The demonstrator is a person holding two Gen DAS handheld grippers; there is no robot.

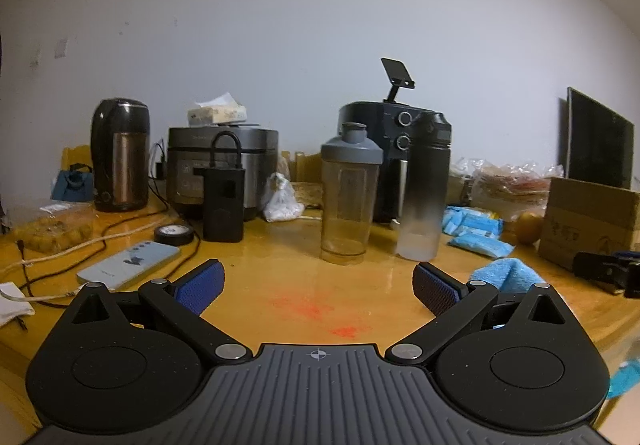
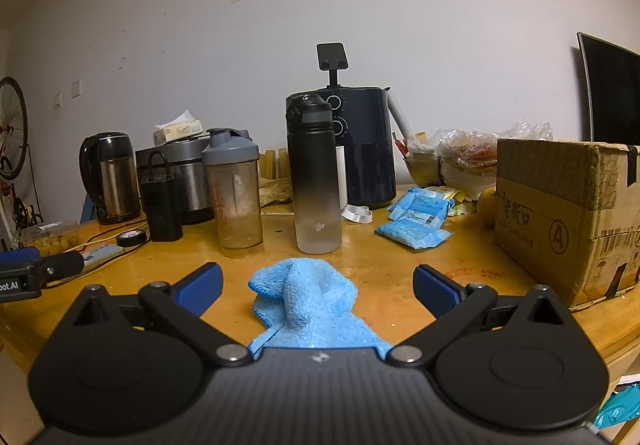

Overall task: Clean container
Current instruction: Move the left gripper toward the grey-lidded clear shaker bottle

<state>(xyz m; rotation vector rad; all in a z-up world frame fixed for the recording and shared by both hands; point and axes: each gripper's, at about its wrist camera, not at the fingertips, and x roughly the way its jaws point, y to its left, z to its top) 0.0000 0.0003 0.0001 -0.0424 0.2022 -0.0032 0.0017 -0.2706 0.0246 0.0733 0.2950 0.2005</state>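
A clear shaker cup with a grey lid (image 1: 347, 193) (image 2: 236, 193) stands upright on the wooden table, and a taller black-to-frosted bottle (image 1: 425, 189) (image 2: 316, 175) stands just to its right. A crumpled blue cloth (image 2: 310, 303) (image 1: 508, 275) lies on the table in front of the bottle. My left gripper (image 1: 318, 287) is open, a short way in front of the shaker cup, nothing between its fingers. My right gripper (image 2: 318, 287) is open, with the cloth lying between and below its blue pads, untouched.
Along the wall stand a kettle (image 1: 120, 157), a rice cooker (image 1: 224, 165), a black pump (image 1: 222, 201) and an air fryer (image 2: 366, 145). A cardboard box (image 2: 568, 213) sits right, blue packets (image 2: 416, 221) near it. A remote (image 1: 128, 263), tape roll (image 1: 174, 233) and cables lie left. Red stains (image 1: 312, 309) mark the table.
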